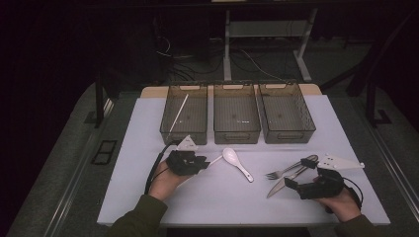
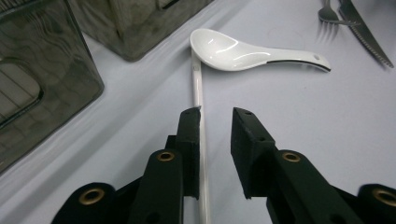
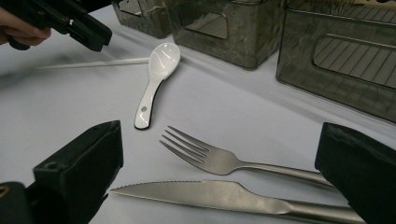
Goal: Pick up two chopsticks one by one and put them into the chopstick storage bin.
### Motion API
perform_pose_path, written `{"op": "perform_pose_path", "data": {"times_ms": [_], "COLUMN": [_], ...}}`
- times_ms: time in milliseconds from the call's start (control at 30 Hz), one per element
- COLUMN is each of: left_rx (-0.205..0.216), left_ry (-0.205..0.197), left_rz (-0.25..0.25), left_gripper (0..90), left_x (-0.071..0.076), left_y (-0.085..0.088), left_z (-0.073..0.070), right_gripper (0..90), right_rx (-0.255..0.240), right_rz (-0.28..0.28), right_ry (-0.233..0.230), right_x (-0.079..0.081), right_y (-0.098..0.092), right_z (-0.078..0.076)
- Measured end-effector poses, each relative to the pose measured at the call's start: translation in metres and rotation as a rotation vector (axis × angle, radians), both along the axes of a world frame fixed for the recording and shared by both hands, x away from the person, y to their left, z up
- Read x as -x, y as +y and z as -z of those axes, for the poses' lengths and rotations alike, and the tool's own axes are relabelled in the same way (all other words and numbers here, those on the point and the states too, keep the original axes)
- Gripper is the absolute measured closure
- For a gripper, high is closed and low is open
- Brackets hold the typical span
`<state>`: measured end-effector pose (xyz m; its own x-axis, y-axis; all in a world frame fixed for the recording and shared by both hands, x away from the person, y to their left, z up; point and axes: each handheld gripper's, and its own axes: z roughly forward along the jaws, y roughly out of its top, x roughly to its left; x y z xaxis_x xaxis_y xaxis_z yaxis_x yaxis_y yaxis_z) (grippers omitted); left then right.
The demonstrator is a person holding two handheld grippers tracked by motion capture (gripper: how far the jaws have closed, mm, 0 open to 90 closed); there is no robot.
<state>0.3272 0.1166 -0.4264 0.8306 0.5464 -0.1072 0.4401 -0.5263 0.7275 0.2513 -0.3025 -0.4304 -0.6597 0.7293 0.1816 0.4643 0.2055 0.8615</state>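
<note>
— Three bins (image 1: 236, 118) stand in a row at the back of the surface (image 1: 217, 197); count the loose items.

— One white spoon (image 1: 236, 162), one fork (image 1: 289, 169), one knife (image 1: 286, 180). Two white chopsticks: one (image 2: 198, 140) lies on the surface touching the spoon's bowl, one (image 1: 178, 113) leans in the left bin.

— Left tongs (image 2: 215, 116)?

— Narrowly apart over the chopstick, which lies against one jaw; the other is clear of it.

— Right tongs (image 3: 219, 177)?

— Wide apart, straddling the fork and knife, gripping neither.
</note>
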Motion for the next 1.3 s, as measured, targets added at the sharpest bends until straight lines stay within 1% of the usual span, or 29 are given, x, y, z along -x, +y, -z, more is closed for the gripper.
{"op": "perform_pose_path", "data": {"times_ms": [67,167,200,233,267,333,467,600,633,667,700,733,767,800,833,900,933,1033,1167,1300], "left_rx": [-0.009,-0.024,-0.043,-0.046,-0.054,-0.055,-0.073,-0.086,-0.087,-0.095,-0.094,-0.096,-0.087,-0.093,-0.087,-0.087,-0.078,-0.077,-0.085,-0.076], "left_ry": [-0.001,0.011,0.005,0.008,0.005,0.004,0.006,0.006,0.012,0.006,0.018,0.023,0.02,0.013,0.021,0.012,0.016,0.012,0.008,0.015], "left_rz": [0.005,0.003,0.009,-0.001,0.001,-0.007,-0.012,-0.009,-0.01,-0.002,-0.013,-0.009,-0.015,-0.005,-0.016,-0.01,-0.023,-0.036,-0.044,-0.047], "left_gripper": [73.5,75.7,76.3,77.0,77.5,78.2,79.1,80.1,80.2,80.4,80.7,80.8,80.9,81.2,81.4,82.3,82.4,83.0,83.6,83.8], "left_x": [-0.001,-0.002,-0.002,-0.001,-0.002,-0.002,-0.003,-0.005,-0.005,-0.006,-0.005,-0.005,-0.005,-0.006,-0.004,-0.005,-0.004,-0.002,-0.001,-0.002], "left_y": [-0.001,-0.005,-0.007,-0.008,-0.008,-0.008,-0.008,-0.007,-0.008,-0.008,-0.008,-0.008,-0.008,-0.007,-0.007,-0.006,-0.006,-0.007,-0.008,-0.007], "left_z": [0.002,0.007,0.008,0.009,0.009,0.01,0.012,0.014,0.014,0.015,0.016,0.017,0.018,0.018,0.018,0.019,0.02,0.02,0.02,0.02], "right_gripper": [1.1,1.1,1.1,1.1,1.1,1.1,1.1,1.1,1.1,1.1,1.1,1.0,1.0,1.1,1.1,1.1,1.1,1.1,1.1,1.1], "right_rx": [0.001,0.001,0.001,0.001,0.0,-0.002,-0.001,-0.002,-0.002,-0.001,-0.002,-0.002,-0.002,-0.002,-0.001,0.0,-0.001,0.0,-0.001,-0.001], "right_rz": [0.0,0.0,0.0,0.001,0.002,0.001,0.001,0.0,0.0,0.0,0.001,0.002,0.002,0.001,0.0,0.0,0.0,0.002,0.0,-0.001], "right_ry": [-0.001,-0.002,-0.001,-0.001,-0.001,-0.001,-0.001,-0.002,-0.002,-0.003,-0.001,-0.001,-0.001,-0.003,-0.003,-0.003,0.0,0.001,-0.001,-0.001], "right_x": [0.0,0.0,0.0,0.0,0.0,0.0,0.0,0.0,0.0,0.0,0.0,0.0,0.0,0.0,0.0,0.0,0.0,0.0,0.0,0.001], "right_y": [0.0,0.0,0.0,0.0,0.0,0.0,0.0,0.0,0.0,0.0,0.0,0.0,0.0,0.0,0.0,0.0,0.0,0.0,0.0,0.0], "right_z": [0.0,0.0,0.0,0.0,0.0,0.0,0.0,0.0,0.0,0.0,0.0,0.0,0.0,0.0,0.0,0.0,0.0,0.0,0.0,0.0]}}
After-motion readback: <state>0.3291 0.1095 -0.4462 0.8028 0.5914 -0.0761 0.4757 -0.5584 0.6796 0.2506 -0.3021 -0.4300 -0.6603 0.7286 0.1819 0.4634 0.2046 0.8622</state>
